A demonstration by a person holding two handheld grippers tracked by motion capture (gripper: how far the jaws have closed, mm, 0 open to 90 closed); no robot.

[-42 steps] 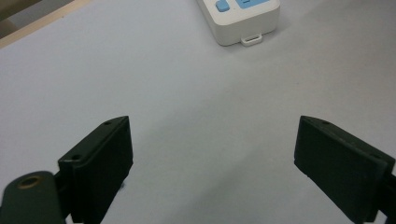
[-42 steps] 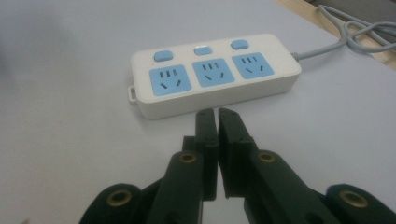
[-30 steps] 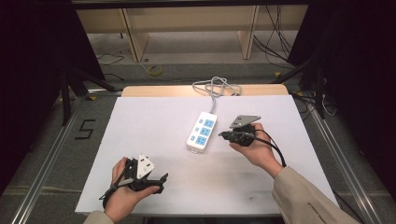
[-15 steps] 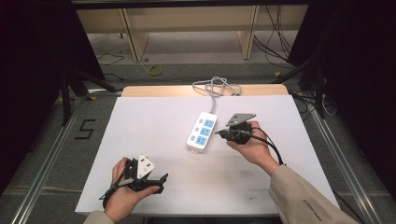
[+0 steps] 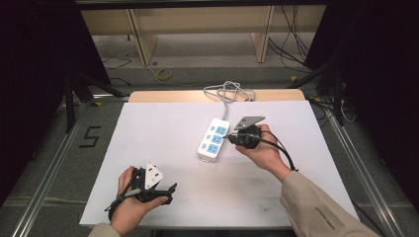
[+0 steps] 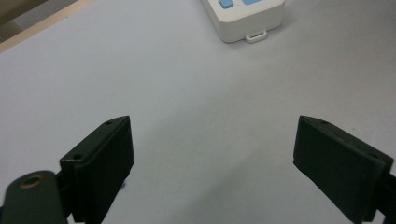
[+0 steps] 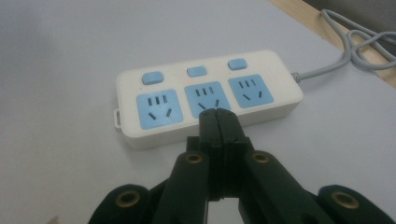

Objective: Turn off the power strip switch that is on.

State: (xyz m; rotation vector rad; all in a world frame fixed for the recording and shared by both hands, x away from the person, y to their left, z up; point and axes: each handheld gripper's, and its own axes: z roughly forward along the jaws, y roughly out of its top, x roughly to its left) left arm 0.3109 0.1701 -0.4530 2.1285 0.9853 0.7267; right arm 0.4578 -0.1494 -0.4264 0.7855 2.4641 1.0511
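Note:
A white power strip point(image 5: 213, 138) with blue sockets and blue switches lies mid-table, its grey cable point(image 5: 228, 92) looping off the far edge. My right gripper point(image 5: 230, 138) is shut with nothing between its jaws. In the right gripper view its tips point(image 7: 217, 115) hover just over the middle socket of the power strip point(image 7: 159, 88). My left gripper point(image 5: 170, 190) rests near the front left of the table, jaws wide open and empty. In the left gripper view, the end of the power strip point(image 6: 245, 16) lies far ahead of the left gripper point(image 6: 212, 154).
The white table top point(image 5: 163, 128) has a wooden strip point(image 5: 148, 96) along its far edge. Metal rails point(image 5: 49, 173) run on the floor at both sides. Wooden shelving legs point(image 5: 141, 37) and loose cables stand beyond the table.
My right gripper has shifted slightly left, closer over the power strip. The left gripper has stayed where it was.

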